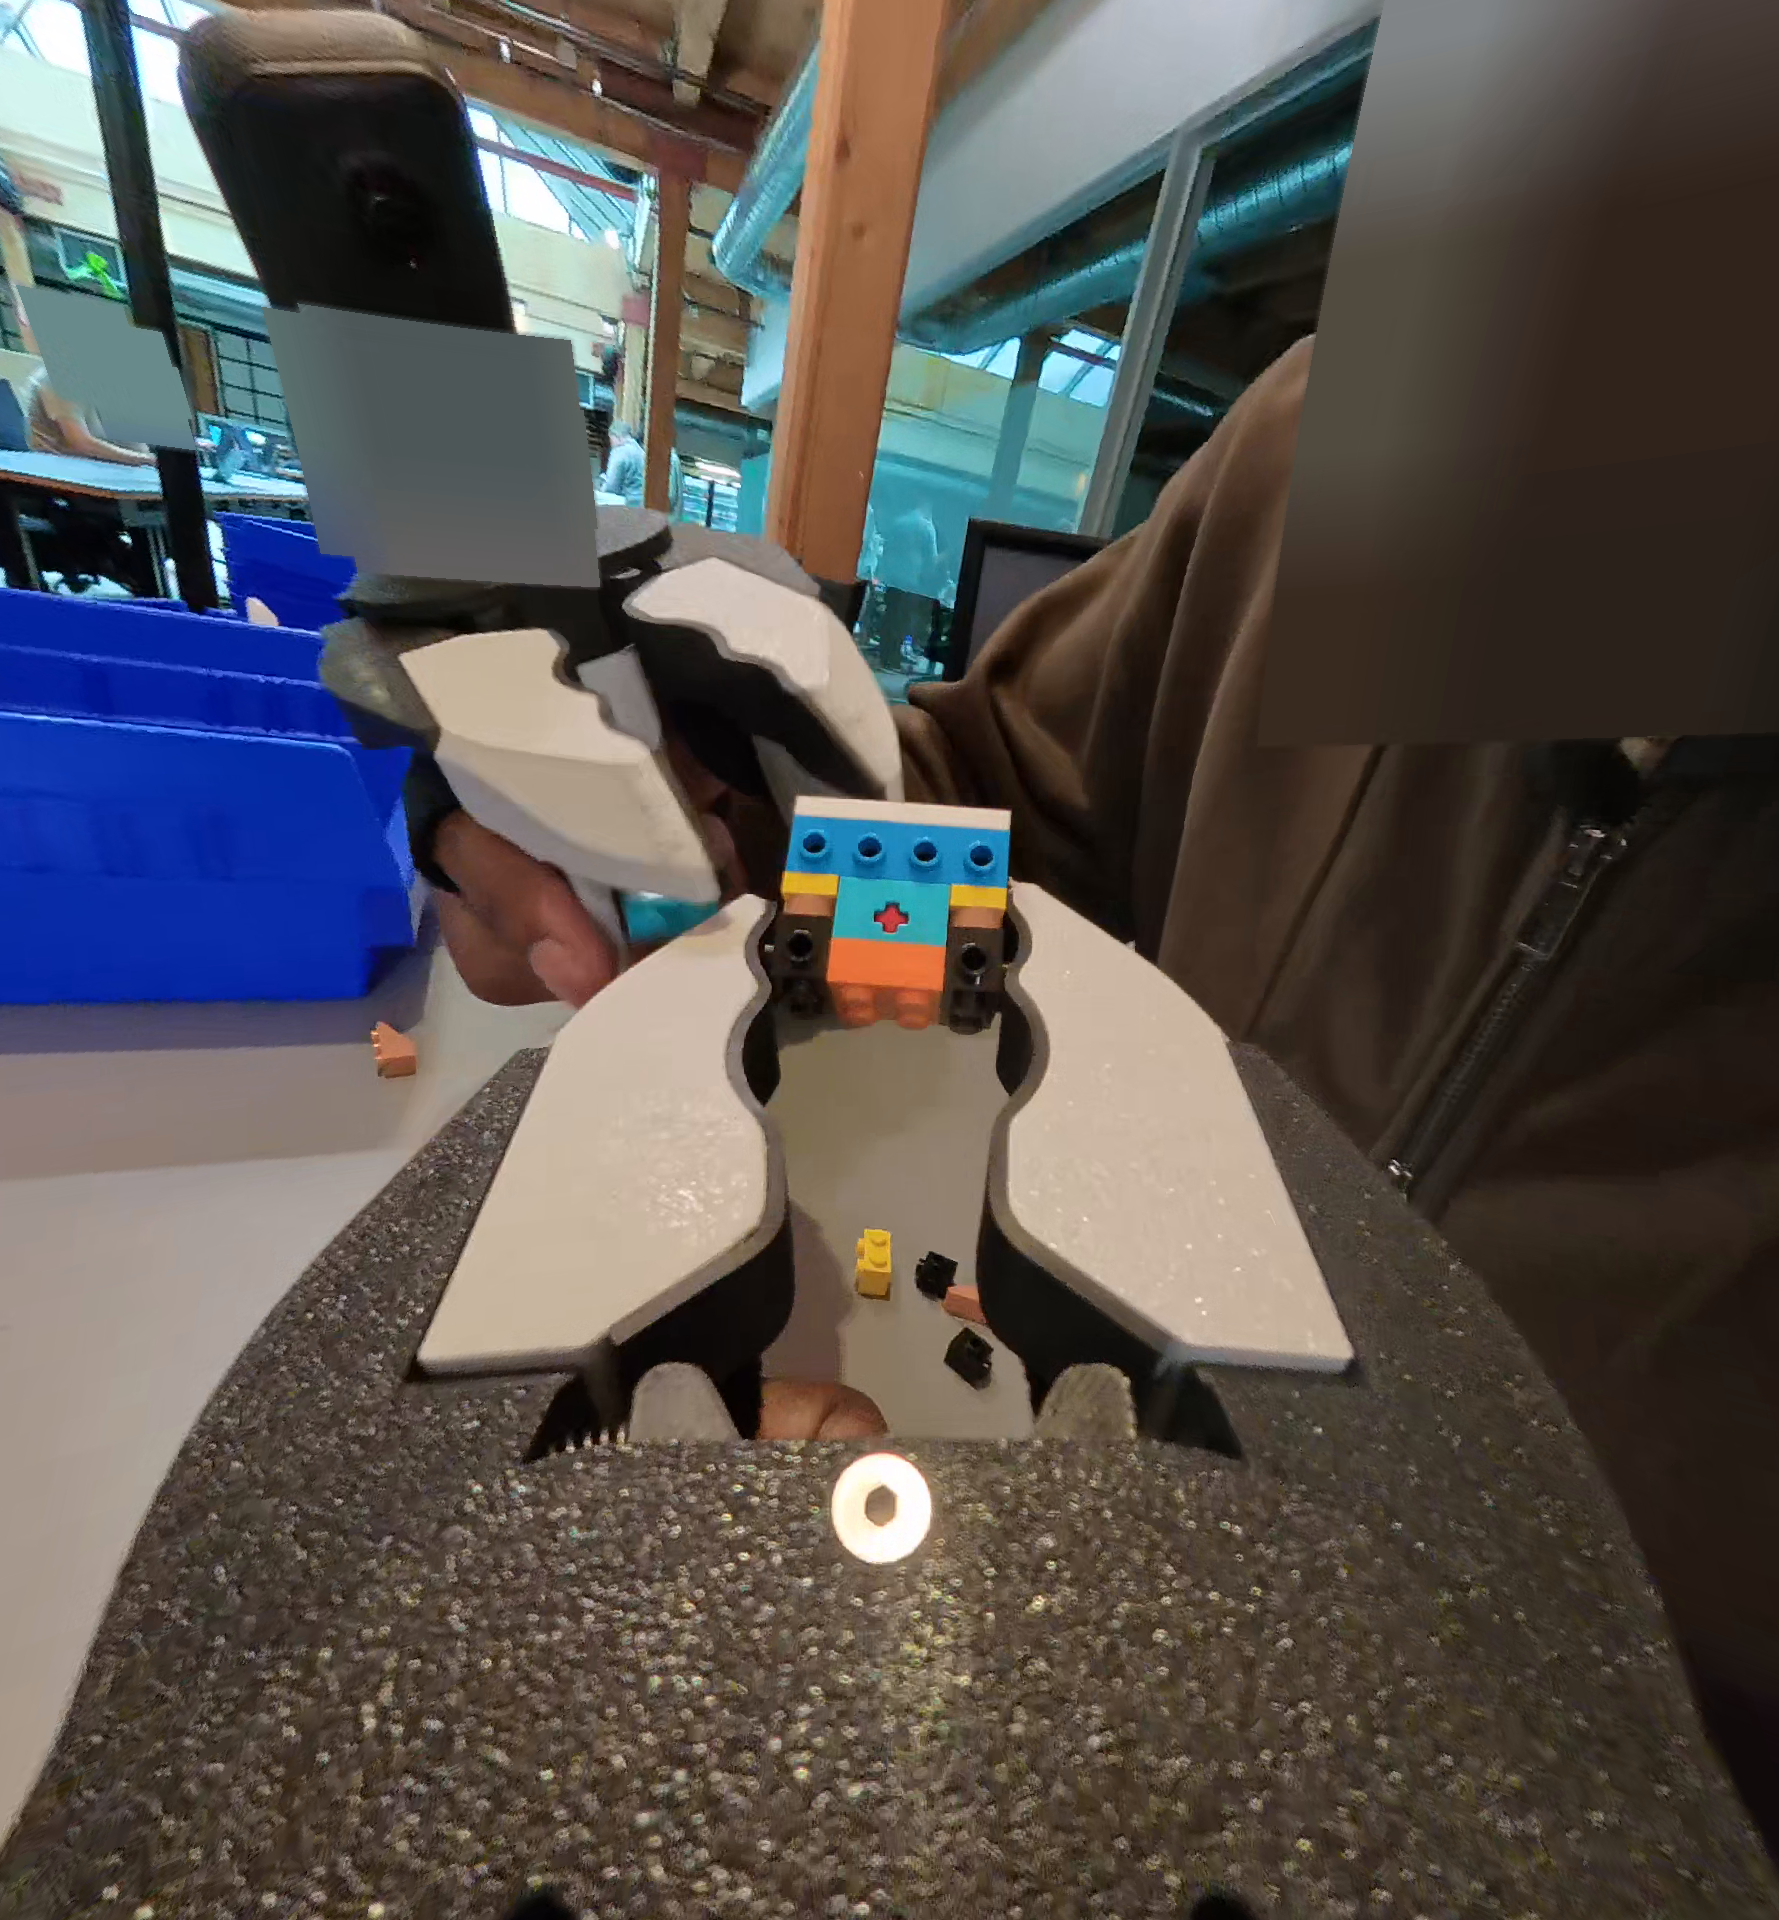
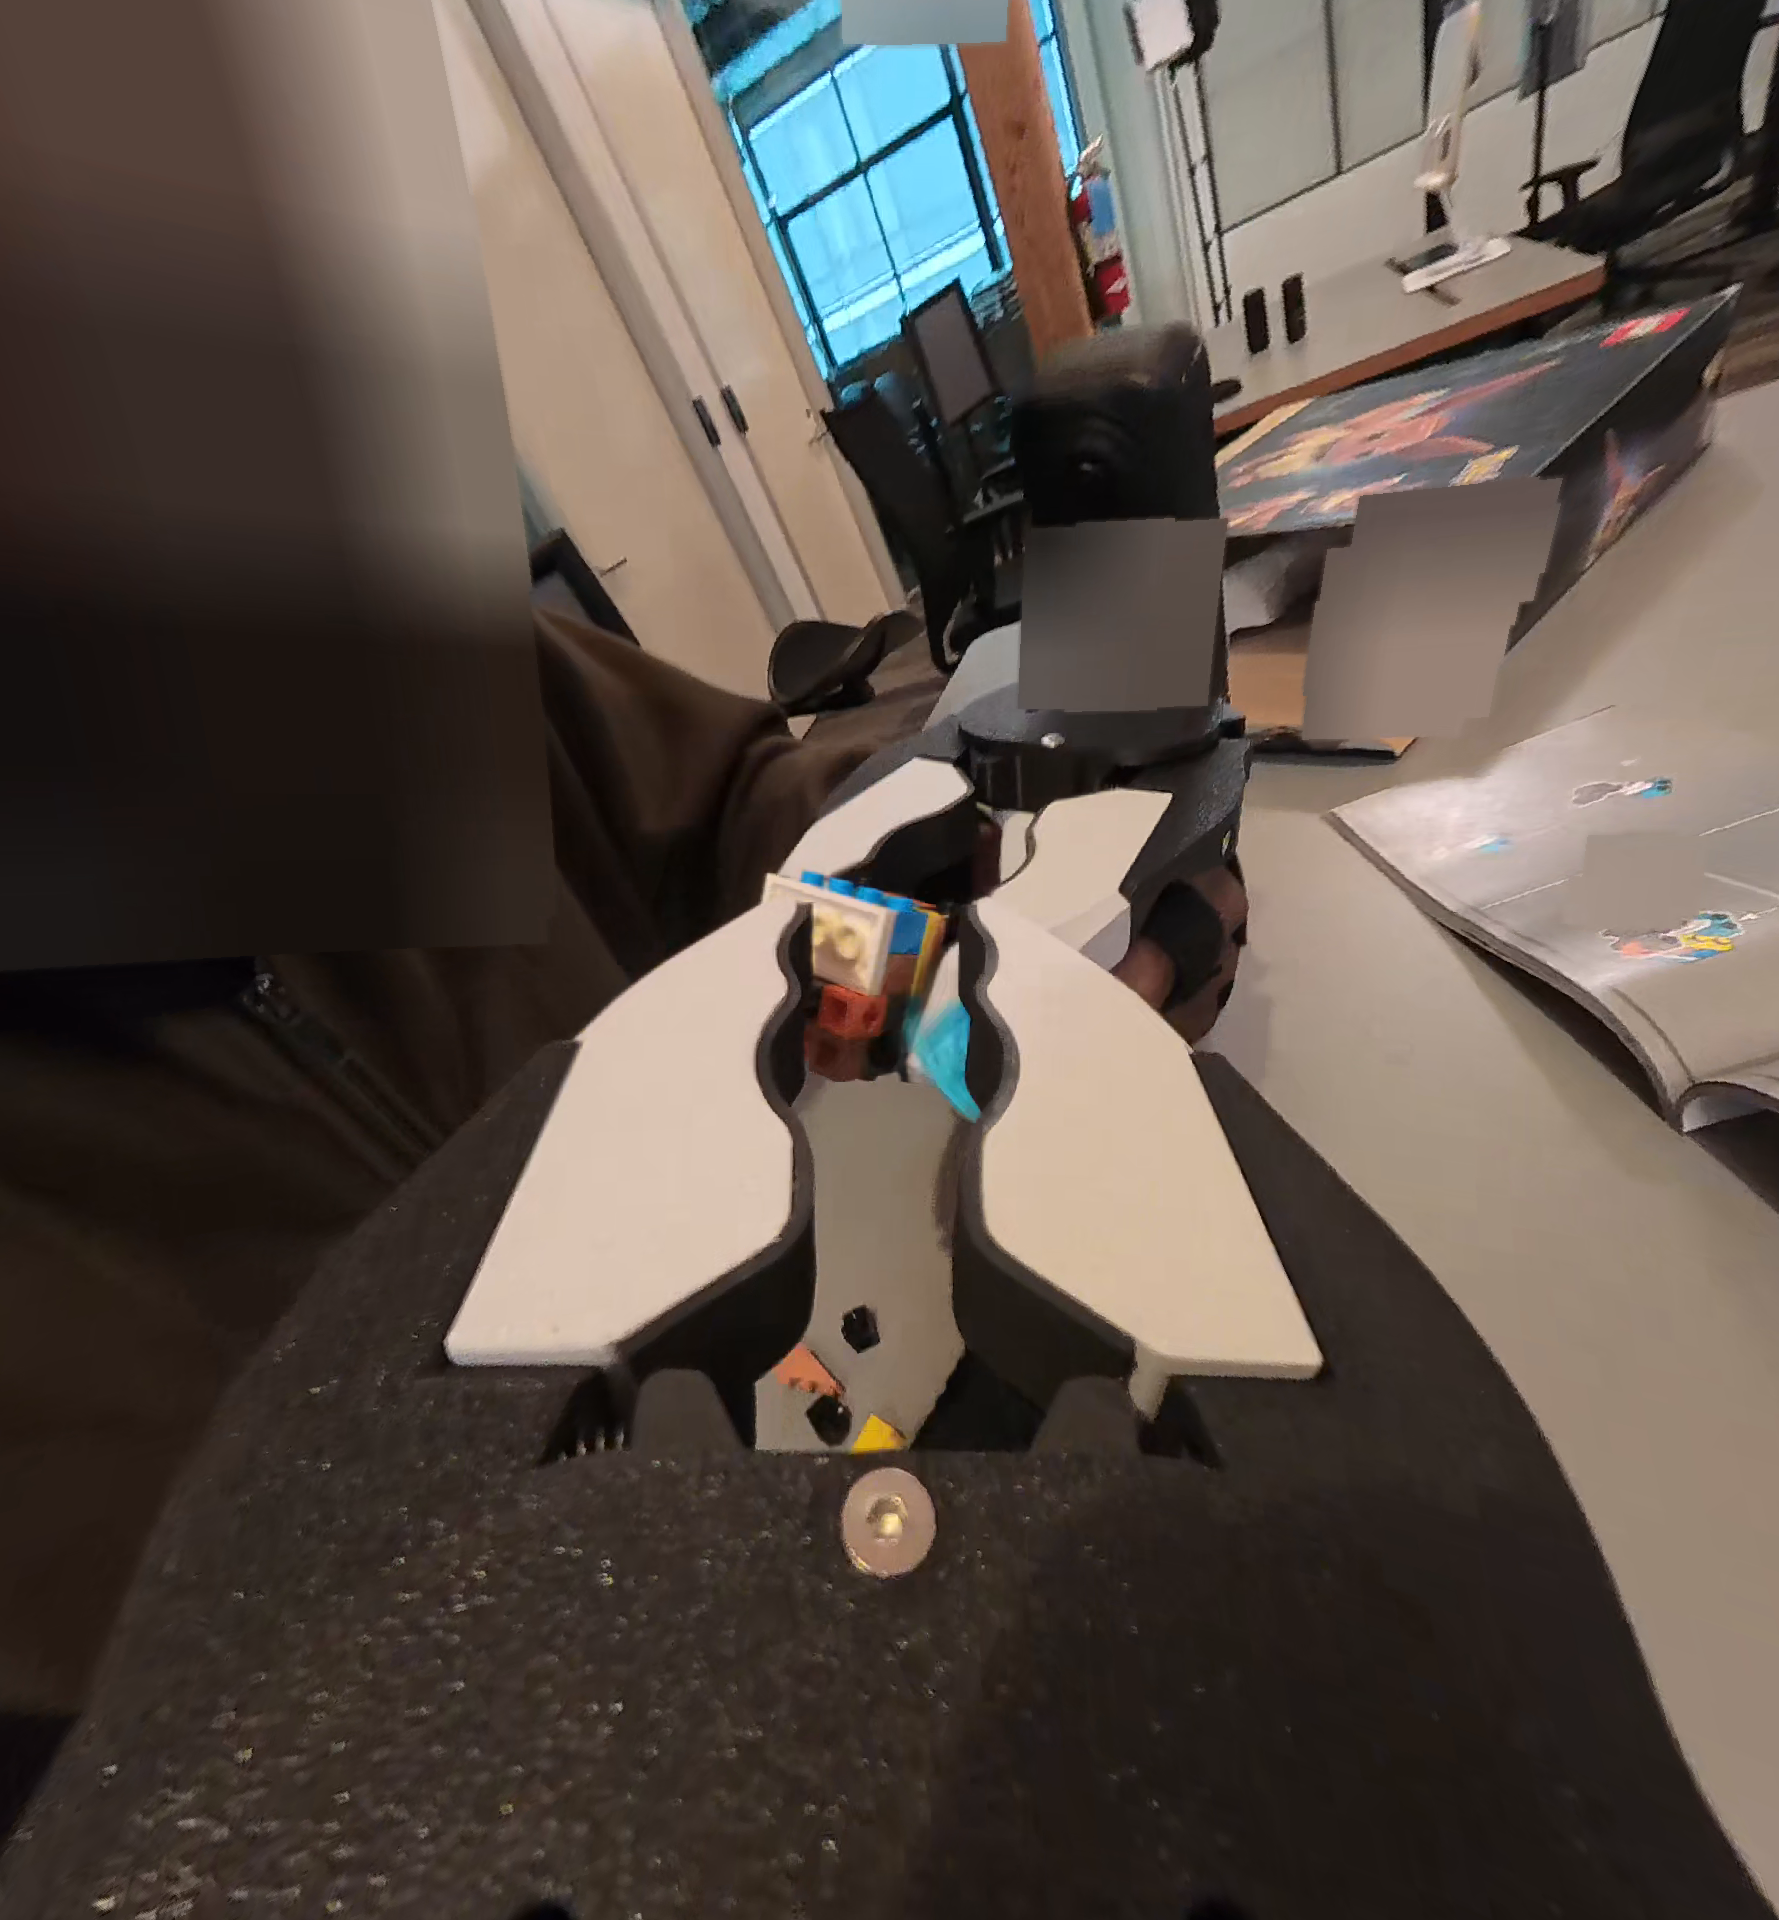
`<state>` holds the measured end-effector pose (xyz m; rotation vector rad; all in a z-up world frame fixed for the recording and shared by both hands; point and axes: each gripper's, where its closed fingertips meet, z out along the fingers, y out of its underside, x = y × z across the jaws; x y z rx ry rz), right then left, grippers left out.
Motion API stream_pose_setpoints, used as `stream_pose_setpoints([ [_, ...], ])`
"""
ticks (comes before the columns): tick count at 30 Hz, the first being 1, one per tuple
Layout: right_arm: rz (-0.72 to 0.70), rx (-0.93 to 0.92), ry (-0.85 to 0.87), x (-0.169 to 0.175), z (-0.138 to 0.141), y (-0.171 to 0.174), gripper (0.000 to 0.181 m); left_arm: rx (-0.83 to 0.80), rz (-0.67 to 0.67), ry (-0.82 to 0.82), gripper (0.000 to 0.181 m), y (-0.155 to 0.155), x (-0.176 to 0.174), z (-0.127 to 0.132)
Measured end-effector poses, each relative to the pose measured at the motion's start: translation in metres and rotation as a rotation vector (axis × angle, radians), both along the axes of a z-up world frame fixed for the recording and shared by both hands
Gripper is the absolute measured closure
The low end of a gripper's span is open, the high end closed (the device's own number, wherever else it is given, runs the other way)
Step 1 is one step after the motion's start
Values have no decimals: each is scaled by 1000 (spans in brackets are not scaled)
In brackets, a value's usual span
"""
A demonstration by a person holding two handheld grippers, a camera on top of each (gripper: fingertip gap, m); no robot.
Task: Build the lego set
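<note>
Mid-assembly, model held aloft at frame centre. Left tongs (image 1: 890,971) clamped on the small lego build (image 1: 895,914), pinching its black side blocks, blue studded plate on top. Right tongs (image 2: 880,997) closed around a turquoise piece (image 2: 942,1055), hard against the same build in the right wrist view; seated or merely touching, impossible to tell. Loose on the bench (image 1: 137,1299) below: yellow brick (image 1: 872,1262), black bits (image 1: 935,1273), tan piece (image 1: 393,1051) further left. Instruction booklet (image 2: 1550,914) open at right. Next, probably: aligning turquoise piece with studs, pressing home firmly against the left grip.
</note>
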<state>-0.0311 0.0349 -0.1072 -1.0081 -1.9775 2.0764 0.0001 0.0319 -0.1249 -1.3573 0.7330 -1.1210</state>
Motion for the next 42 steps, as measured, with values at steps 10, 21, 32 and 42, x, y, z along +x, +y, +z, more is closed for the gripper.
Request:
stream_pose_setpoints([
  [10,-254,-30,10,-4,-9,63,155,-88,160,-71,142,23,-38,-12],
  [21,-415,-28,53,39,-36,82,163,-132,234,-111,142,36,-54,-16],
  [32,-251,560,-133,157,-108,21,159,-112,215,-45,142,34,-39,-21],
  [42,-150,776,-201,168,-147,5,148,-75,166,-18,142,25,-24,-21],
])
